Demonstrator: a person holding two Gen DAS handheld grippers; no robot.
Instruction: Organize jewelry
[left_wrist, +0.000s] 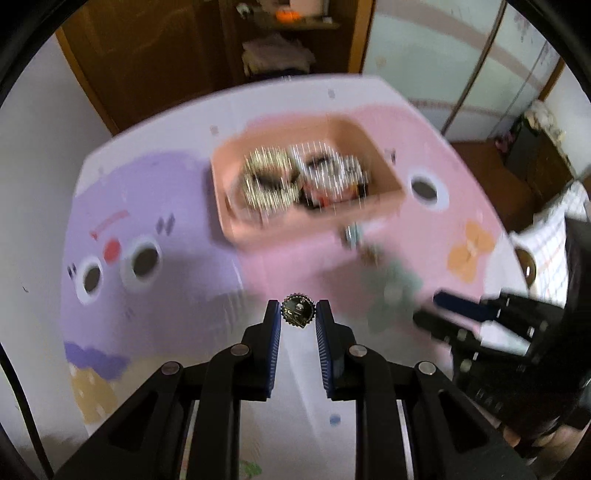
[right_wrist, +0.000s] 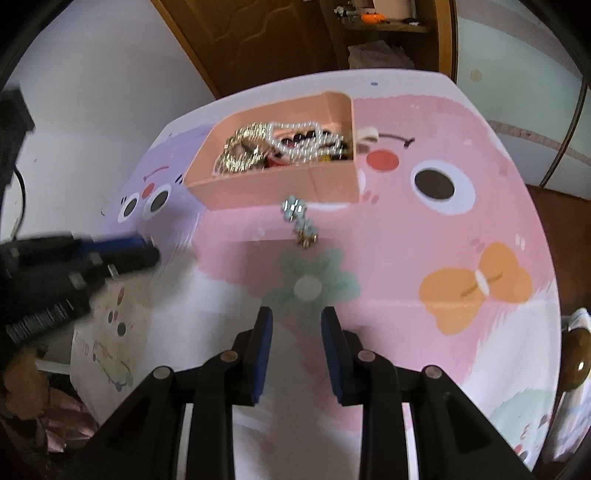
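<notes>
A small round gold-rimmed ornament (left_wrist: 298, 311), likely a brooch or earring, is pinched between the blue pads of the left gripper (left_wrist: 297, 314) and held above the cartoon-printed table cover (right_wrist: 461, 229), presumably for transfer to the pink tray (right_wrist: 273, 184) near the far edge. The tray is already heaped with pearl strands (right_wrist: 295, 140) and a gold chain (right_wrist: 240, 151). One pale blue jewelled piece (right_wrist: 300, 221) is left lying on the cover just in front of the tray. The right gripper (right_wrist: 296, 314) is kept empty, its fingers parted, facing that piece. No brand or legible writing can be made out.
</notes>
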